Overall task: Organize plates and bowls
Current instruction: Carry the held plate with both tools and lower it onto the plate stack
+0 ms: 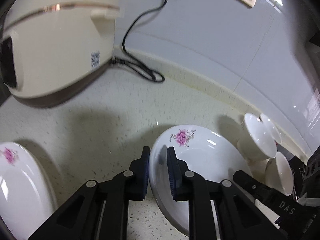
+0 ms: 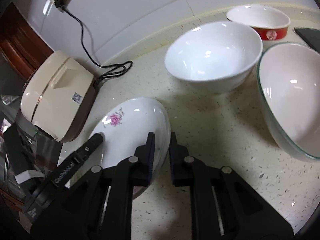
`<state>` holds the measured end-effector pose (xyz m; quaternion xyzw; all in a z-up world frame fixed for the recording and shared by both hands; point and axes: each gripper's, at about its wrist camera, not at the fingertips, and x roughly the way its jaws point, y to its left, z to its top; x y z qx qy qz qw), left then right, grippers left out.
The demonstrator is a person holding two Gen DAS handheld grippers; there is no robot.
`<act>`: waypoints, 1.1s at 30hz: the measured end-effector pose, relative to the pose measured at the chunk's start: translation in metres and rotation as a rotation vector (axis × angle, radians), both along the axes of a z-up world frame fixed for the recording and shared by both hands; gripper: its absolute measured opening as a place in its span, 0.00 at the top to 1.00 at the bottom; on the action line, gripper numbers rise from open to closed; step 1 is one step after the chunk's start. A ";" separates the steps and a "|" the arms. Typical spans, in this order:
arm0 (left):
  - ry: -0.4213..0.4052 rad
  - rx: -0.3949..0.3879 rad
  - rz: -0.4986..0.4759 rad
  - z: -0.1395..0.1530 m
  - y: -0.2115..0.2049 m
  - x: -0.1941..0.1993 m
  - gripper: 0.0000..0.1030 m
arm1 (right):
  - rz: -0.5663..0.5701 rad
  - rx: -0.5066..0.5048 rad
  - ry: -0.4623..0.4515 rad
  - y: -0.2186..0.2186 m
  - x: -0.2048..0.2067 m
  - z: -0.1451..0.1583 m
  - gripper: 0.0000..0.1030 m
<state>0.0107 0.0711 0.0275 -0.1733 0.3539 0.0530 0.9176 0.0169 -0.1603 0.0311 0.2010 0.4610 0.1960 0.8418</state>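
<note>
A white plate with a pink flower (image 1: pixel 200 156) is tilted above the speckled counter (image 1: pixel 100 120) and held at two sides. My left gripper (image 1: pixel 158 152) is shut on its left rim, one pad on each face. In the right wrist view the same flowered plate (image 2: pixel 130 132) has my right gripper (image 2: pixel 162 138) shut on its right rim. Each view shows a finger of the other gripper on the plate's far side. A second flowered plate (image 1: pixel 18 184) lies at the lower left. Small white bowls (image 1: pixel 260 138) stand stacked to the right.
A cream rice cooker (image 1: pixel 56 46) stands at the back left, its black cable (image 1: pixel 138 64) running up to a wall socket. A large white bowl (image 2: pixel 214 54), a red bowl (image 2: pixel 260 20) and a green-rimmed bowl (image 2: pixel 290 98) sit right of the plate.
</note>
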 end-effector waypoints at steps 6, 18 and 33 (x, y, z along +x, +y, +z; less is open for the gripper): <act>-0.015 0.004 -0.001 0.013 0.002 -0.007 0.83 | 0.010 0.030 -0.017 -0.002 -0.004 0.008 0.84; -0.036 0.014 0.049 0.017 0.016 -0.028 0.83 | 0.079 0.081 -0.091 0.015 -0.013 0.025 0.84; -0.080 -0.001 0.163 0.027 0.055 -0.076 0.80 | 0.210 0.143 -0.169 0.058 -0.036 0.038 0.84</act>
